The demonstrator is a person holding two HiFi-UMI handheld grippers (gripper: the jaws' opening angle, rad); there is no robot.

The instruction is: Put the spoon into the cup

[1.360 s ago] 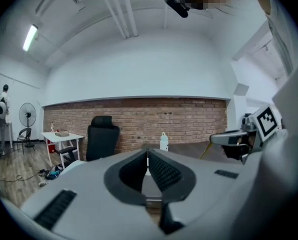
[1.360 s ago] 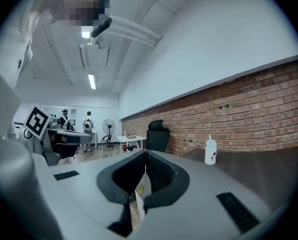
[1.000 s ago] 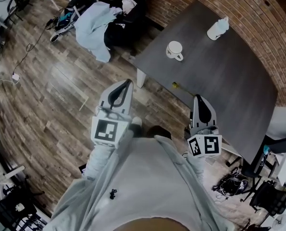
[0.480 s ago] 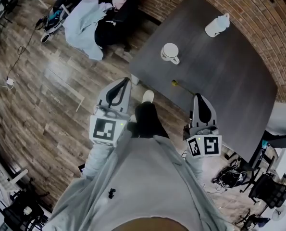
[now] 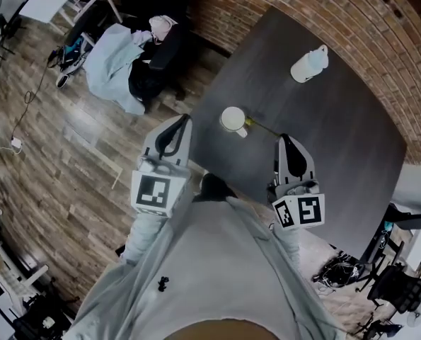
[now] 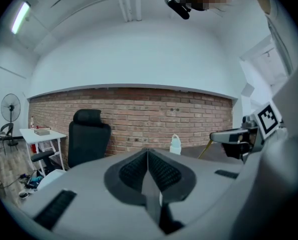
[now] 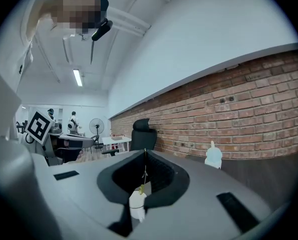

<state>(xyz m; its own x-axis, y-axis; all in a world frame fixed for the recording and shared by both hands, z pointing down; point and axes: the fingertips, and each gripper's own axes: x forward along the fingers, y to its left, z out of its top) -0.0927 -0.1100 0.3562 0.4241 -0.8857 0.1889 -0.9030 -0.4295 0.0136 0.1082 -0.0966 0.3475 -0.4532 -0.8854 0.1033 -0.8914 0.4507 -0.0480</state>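
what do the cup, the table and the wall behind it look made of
The cup looks like glazed ceramic: white, smooth. The table has a dark matte top with faint grain, probably wood or laminate. The wall is bare reddish brick, rough, with visible mortar lines.

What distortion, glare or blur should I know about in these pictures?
Head view: strong wide-angle bending, so the brick wall curves; soft glare on the floor. Left gripper view: dark round border, one bright ceiling lamp. Right gripper view: same bending, a mosaic patch at the top.
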